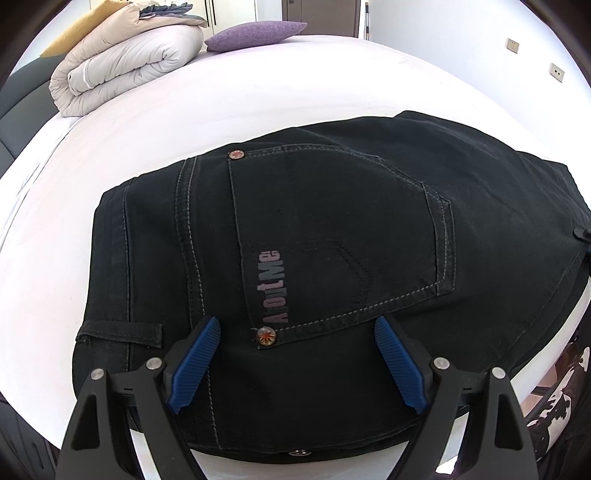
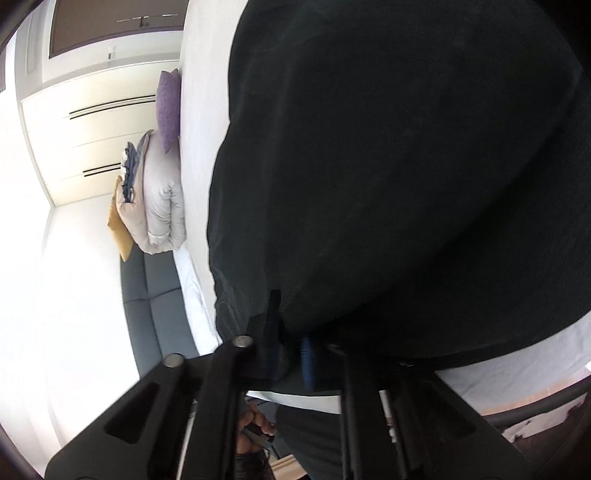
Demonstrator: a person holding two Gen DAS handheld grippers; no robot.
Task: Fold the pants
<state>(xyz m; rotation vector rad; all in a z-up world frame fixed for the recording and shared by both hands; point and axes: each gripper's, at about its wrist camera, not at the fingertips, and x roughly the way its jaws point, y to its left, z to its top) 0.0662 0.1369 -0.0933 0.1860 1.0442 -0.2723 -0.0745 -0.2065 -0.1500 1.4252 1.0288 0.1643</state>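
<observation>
The pants (image 1: pixel 314 229) lie on the bed (image 1: pixel 221 107), filling its near part. From them, a rolled quilt (image 1: pixel 125 66) sits at eleven o'clock near the far edge, with a cushion (image 1: pixel 255 35) at twelve o'clock just right of the quilt. The left tool (image 1: pixel 295 358) hovers over the pants' near end at six o'clock.

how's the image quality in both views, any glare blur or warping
Left wrist view: sharp, fisheye bulges the bed, stitching on the black pants clear. Right wrist view: rolled sideways, wall blown out white, pants a dark, featureless mass.
</observation>
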